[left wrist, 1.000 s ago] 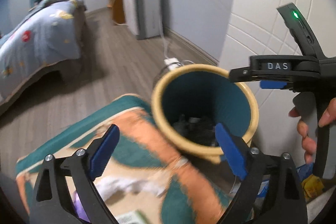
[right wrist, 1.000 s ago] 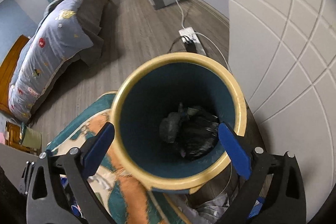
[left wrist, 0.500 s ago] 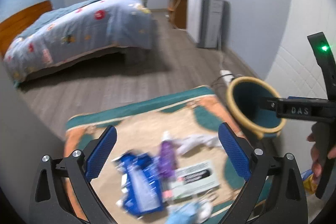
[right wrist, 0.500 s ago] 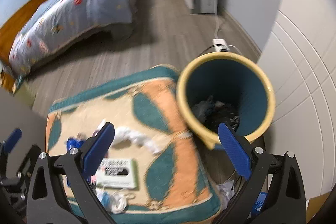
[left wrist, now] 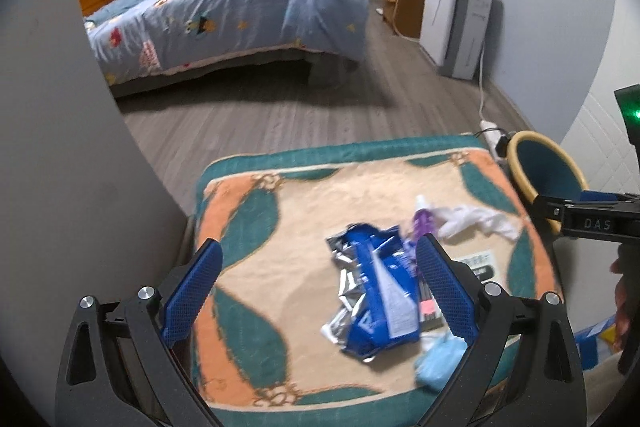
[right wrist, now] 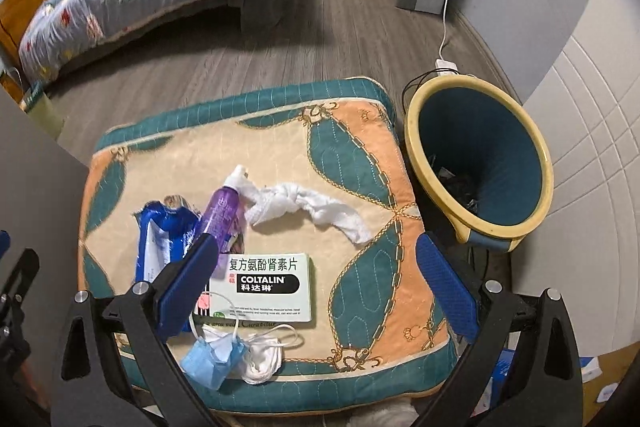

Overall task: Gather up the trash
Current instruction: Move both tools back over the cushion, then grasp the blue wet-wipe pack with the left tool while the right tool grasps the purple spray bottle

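Here, the left gripper [left wrist: 318, 285] hovers with its blue pads spread wide apart and nothing between them, over a quilted cushion [right wrist: 360, 155] patterned in teal, orange and cream. The trash lies on that cushion. Going left to right in the right wrist view: at about nine o'clock sits a crumpled blue foil wrapper [right wrist: 160, 235]; just beside it, a purple spray bottle [right wrist: 222, 207] lies on its side, its white cap pointing toward twelve o'clock. A knotted white tissue [right wrist: 300, 205] touches the bottle's neck and trails toward three o'clock. Below these lies a pale green medicine box [right wrist: 266, 285] printed COLTALIN. At six o'clock, near the cushion's front edge, are a blue face mask [right wrist: 212, 357] and what may be a second, white one [right wrist: 262, 359], though it is too bunched to be sure. The right gripper [right wrist: 316, 285] also stands wide open and empty above the box. At three o'clock, beside the cushion on the wooden floor [right wrist: 352, 27], a teal wastebasket [right wrist: 480, 159] with a yellow rim holds dark crumpled rubbish.
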Tool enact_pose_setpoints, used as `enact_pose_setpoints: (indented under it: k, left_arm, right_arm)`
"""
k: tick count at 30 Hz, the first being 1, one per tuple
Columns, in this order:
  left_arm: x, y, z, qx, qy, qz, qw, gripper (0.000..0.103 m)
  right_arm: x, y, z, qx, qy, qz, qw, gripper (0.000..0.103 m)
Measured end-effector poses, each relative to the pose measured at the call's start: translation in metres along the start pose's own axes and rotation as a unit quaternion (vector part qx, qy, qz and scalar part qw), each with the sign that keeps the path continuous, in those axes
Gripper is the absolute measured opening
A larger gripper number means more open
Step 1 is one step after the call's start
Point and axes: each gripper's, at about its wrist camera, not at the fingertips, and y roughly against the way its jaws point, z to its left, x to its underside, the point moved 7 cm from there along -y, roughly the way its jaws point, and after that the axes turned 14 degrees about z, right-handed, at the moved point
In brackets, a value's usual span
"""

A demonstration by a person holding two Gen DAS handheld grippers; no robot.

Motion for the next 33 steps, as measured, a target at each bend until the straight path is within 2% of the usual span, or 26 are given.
enact_pose_setpoints:
  k: [6,12,16,20,25,29,33]
  left_arm:
    - [0.007,-0.008,0.001,0.007,-0.003,0.014,0.9999,0.096]
    - [0.011,-0.030,0.000,-0.003,-0.013,0.041,0.9991,0.096]
    - [0.015,-0.049,0.000,-0.006,-0.013,0.064,0.9978,0.096]
    - [0.020,-0.066,-0.006,-0.020,-0.042,0.088,0.9951,0.096]
    - [0.025,-0.081,-0.025,0.010,-0.062,0.105,0.9925,0.096]
    - [0.030,-0.098,-0.041,0.015,-0.077,0.122,0.9894,0.096]
    - [0.037,-0.117,-0.049,0.038,-0.054,0.146,0.9871,0.096]
  right_arm:
    - [0.002,-0.010,0.017,0.009,0.020,0.008,1.000,0.097]
    - [-0.002,-0.027,0.020,-0.023,0.006,0.029,0.999,0.097]
    - [-0.006,-0.043,0.022,-0.018,0.010,0.044,0.999,0.097]
    - [-0.009,-0.057,0.025,-0.007,0.023,0.055,0.998,0.097]
    - [-0.016,-0.065,0.023,-0.017,0.026,0.060,0.998,0.097]
    - [-0.023,-0.069,0.014,-0.027,0.010,0.063,0.998,0.097]
    - [-0.026,-0.075,0.011,-0.045,-0.005,0.069,0.997,0.097]
